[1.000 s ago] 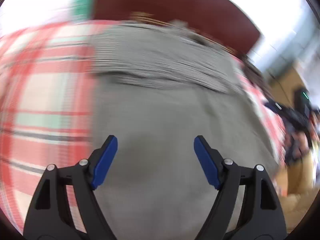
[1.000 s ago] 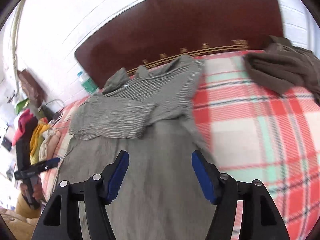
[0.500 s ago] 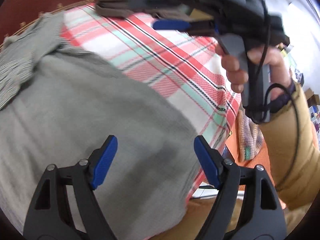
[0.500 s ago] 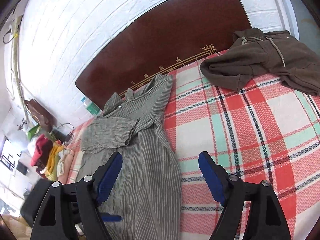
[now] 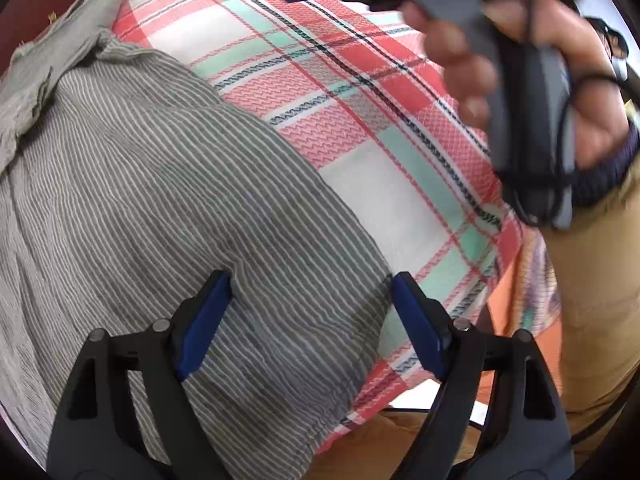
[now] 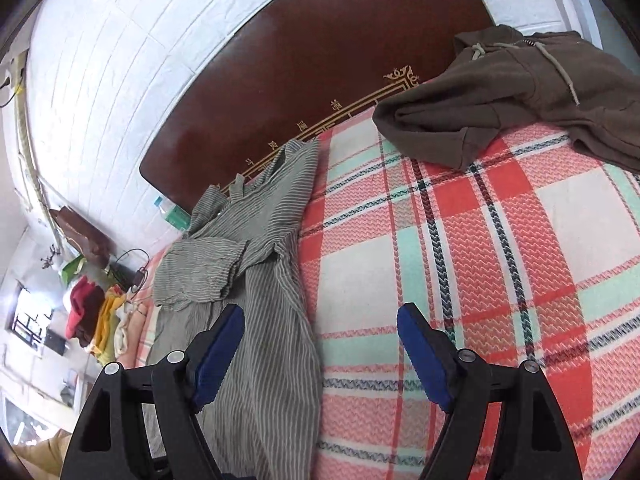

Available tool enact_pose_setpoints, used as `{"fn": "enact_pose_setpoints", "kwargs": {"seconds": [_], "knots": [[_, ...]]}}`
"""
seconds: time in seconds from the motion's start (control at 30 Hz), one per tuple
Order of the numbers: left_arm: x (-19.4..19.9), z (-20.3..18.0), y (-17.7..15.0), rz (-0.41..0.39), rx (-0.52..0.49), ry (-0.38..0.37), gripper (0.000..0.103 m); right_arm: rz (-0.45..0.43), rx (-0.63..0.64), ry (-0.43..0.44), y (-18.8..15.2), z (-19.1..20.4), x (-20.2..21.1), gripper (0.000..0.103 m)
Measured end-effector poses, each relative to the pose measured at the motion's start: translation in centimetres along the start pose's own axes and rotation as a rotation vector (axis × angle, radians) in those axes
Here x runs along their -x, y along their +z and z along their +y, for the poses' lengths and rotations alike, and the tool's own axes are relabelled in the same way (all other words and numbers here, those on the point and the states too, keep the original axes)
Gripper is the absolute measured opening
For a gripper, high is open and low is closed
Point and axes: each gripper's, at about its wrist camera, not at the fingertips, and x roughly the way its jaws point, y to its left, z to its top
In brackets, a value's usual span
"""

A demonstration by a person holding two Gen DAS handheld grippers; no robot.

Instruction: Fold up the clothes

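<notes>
Left gripper (image 5: 310,320) is hovering, jaws opening, empty, over the grey striped cotton shirt's (image 5: 160,200) hem corner at the plaid bedspread's (image 5: 380,128) near edge. Right gripper (image 6: 320,354) is hanging wide open, empty. Pinching that corner squarely should keep the fold even.

Shirt (image 6: 256,280) on bed (image 6: 460,280), hoodie (image 6: 500,100) right
</notes>
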Motion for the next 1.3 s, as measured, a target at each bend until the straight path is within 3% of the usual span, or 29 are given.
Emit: {"fn": "enact_pose_setpoints", "kwargs": {"seconds": [0.03, 0.13, 0.2, 0.23, 0.4, 0.6, 0.67, 0.7, 0.73, 0.8, 1.0, 1.2, 1.3], "knots": [[0.2, 0.3, -0.2, -0.013, 0.008, 0.000, 0.082, 0.005, 0.000, 0.002, 0.1, -0.2, -0.4, 0.081], [1.0, 1.8, -0.5, -0.051, 0.053, 0.002, 0.057, 0.034, 0.021, 0.012, 0.5, -0.1, -2.1, 0.081], [1.6, 3.7, -0.8, -0.069, 0.111, -0.001, 0.019, 0.060, 0.044, 0.018, 0.8, 0.1, -3.4, 0.081], [1.9, 4.8, -0.9, -0.074, 0.145, -0.022, 0.014, 0.074, 0.056, 0.028, 1.1, 0.3, -4.2, 0.081], [3.1, 8.9, -1.9, -0.087, 0.277, -0.152, 0.012, 0.121, 0.085, 0.088, 2.8, 1.8, -8.8, 0.081], [4.9, 13.1, -3.7, -0.113, 0.391, -0.294, 0.012, 0.138, -0.004, 0.160, 5.2, 2.5, -14.2, 0.081], [5.5, 14.5, -4.3, -0.120, 0.421, -0.341, 0.012, 0.151, -0.009, 0.167, 5.7, 3.0, -15.4, 0.075], [5.7, 15.2, -4.6, -0.123, 0.431, -0.364, 0.012, 0.163, -0.006, 0.183, 5.8, 3.3, -15.9, 0.060], [5.9, 15.8, -4.9, -0.125, 0.444, -0.385, 0.012, 0.183, -0.007, 0.180, 5.7, 3.5, -16.4, 0.038], [6.2, 16.9, -5.5, -0.130, 0.463, -0.431, 0.012, 0.221, -0.009, 0.176, 5.5, 4.0, -17.6, 0.016], [7.8, 19.3, -7.0, -0.180, 0.483, -0.576, 0.012, 0.099, 0.157, 0.041, 5.9, 9.9, -14.8, 0.015], [10.6, 21.7, -9.2, -0.273, 0.469, -0.658, 0.012, 0.164, 0.507, -0.157, 3.6, 20.1, -18.1, 0.015], [10.9, 23.6, -10.8, -0.280, 0.502, -0.678, 0.012, 0.230, 0.563, -0.180, 2.1, 22.3, -21.3, 0.015]]}}
